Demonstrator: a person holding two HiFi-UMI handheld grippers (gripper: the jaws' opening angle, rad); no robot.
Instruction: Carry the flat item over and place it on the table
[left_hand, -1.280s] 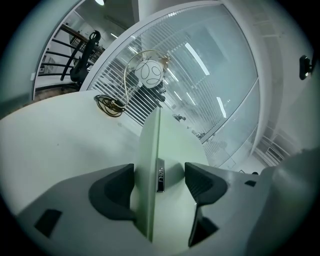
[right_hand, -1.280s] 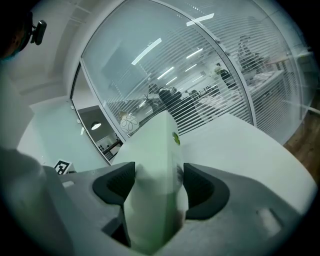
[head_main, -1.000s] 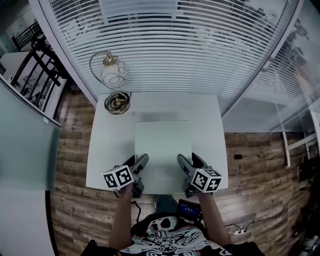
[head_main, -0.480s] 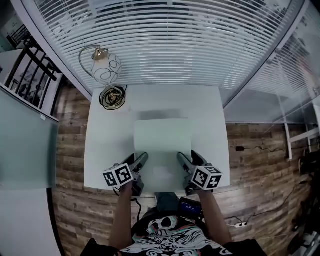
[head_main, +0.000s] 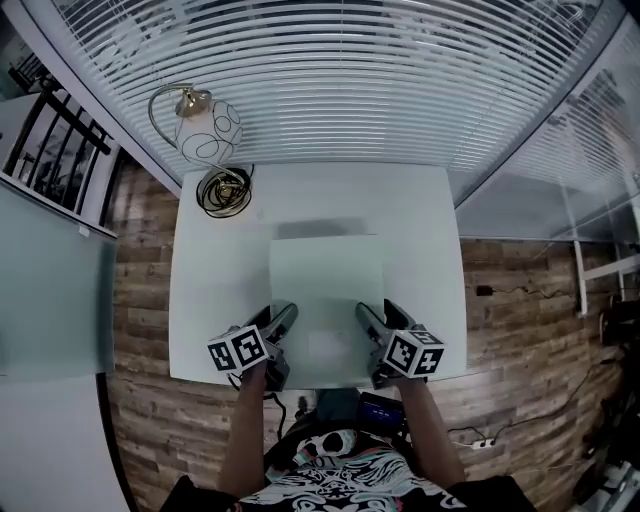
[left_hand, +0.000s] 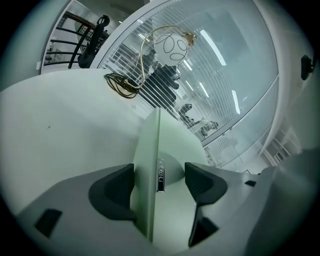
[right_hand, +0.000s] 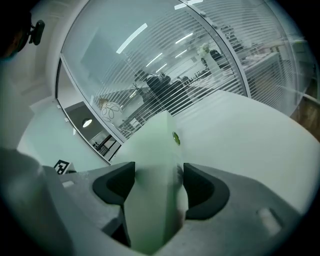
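A flat pale-green slab (head_main: 325, 290) hangs level just above the white table (head_main: 215, 290), throwing a dark shadow strip past its far edge. My left gripper (head_main: 281, 322) is shut on its near left corner and my right gripper (head_main: 368, 320) is shut on its near right corner. In the left gripper view the slab (left_hand: 149, 165) stands edge-on between the jaws of the left gripper (left_hand: 159, 177), with a small logo strip showing. In the right gripper view the slab (right_hand: 152, 165) fills the gap of the right gripper (right_hand: 159, 177).
A globe lamp (head_main: 205, 128) on a curved stem and a coil of cable (head_main: 225, 190) occupy the table's far left corner. Window blinds (head_main: 330, 90) rise behind the table. Wooden floor (head_main: 140, 290) flanks it. A dark rack (head_main: 45, 130) stands far left.
The table, lamp and blinds have shifted slightly in the head view. Both grippers keep their hold on the slab, which stays over the table's near middle.
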